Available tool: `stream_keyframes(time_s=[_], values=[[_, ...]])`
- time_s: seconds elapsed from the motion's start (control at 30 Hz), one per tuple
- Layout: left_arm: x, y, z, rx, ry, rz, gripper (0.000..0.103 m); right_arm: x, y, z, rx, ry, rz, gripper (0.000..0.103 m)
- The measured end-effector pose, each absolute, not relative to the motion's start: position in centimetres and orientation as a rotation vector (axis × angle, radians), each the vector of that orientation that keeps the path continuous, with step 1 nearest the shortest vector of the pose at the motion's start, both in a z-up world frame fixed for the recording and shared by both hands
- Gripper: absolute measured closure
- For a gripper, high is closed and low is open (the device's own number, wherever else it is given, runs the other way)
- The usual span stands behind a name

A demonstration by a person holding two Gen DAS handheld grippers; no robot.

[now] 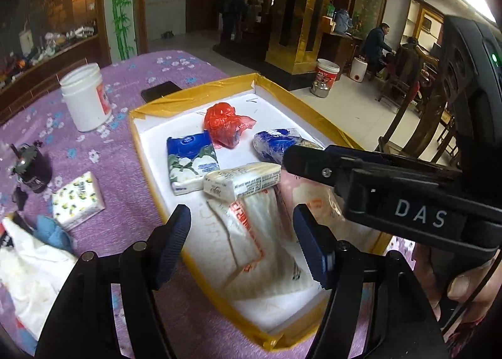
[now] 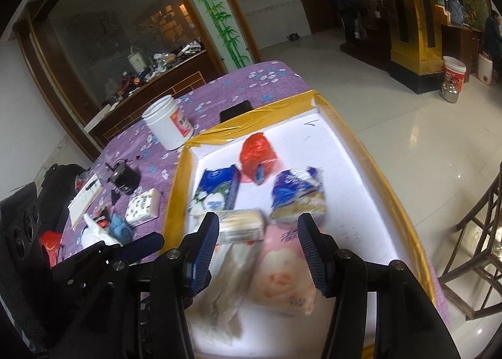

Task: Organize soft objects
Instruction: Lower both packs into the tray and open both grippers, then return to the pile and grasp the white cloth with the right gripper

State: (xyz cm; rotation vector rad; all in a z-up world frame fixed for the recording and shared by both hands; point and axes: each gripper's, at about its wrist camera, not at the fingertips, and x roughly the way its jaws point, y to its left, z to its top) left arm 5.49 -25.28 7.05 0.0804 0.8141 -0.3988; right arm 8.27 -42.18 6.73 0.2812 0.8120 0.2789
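Both jaws gape empty over the tray (image 1: 200,94); cream tissue pack (image 1: 241,180) lies crosswise

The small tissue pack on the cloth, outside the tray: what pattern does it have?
White with small dark and yellow prints, on the tissue pack; the left wrist view shows it best.

A purple cloth with small white-and-blue flowers (image 1: 131,152) covers the worktop; the shallow white cardboard tray (image 1: 150,139) has yellow-taped edges, holding a crumpled red plastic bag (image 1: 224,122).
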Motion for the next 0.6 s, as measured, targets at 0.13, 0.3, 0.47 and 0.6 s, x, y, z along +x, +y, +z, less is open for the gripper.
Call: stream_keyframes(time_s=[0.13,0.3,0.47,0.6], values=[[4.0,-24.6,7.4,0.128,0.774,-0.373,0.036,7.2,-41.0,7.2,0.275,0.801,0.307,0.047],[2.0,-23.1,7.8,0.156,0.737,-0.343,0.036,6.3,-39.3,7.5,0.259,0.793,0.342,0.047],[0.4,-20.8,8.1,0.147,0.711,-0.32,0.036,5.6,-36.9,7.3,0.241,0.808,0.389,0.045],[-0.6,-18.8,7.8,0.147,0.701,-0.283,0.036,4.9,-34.5,7.1,0.212,0.816,0.43,0.045]])
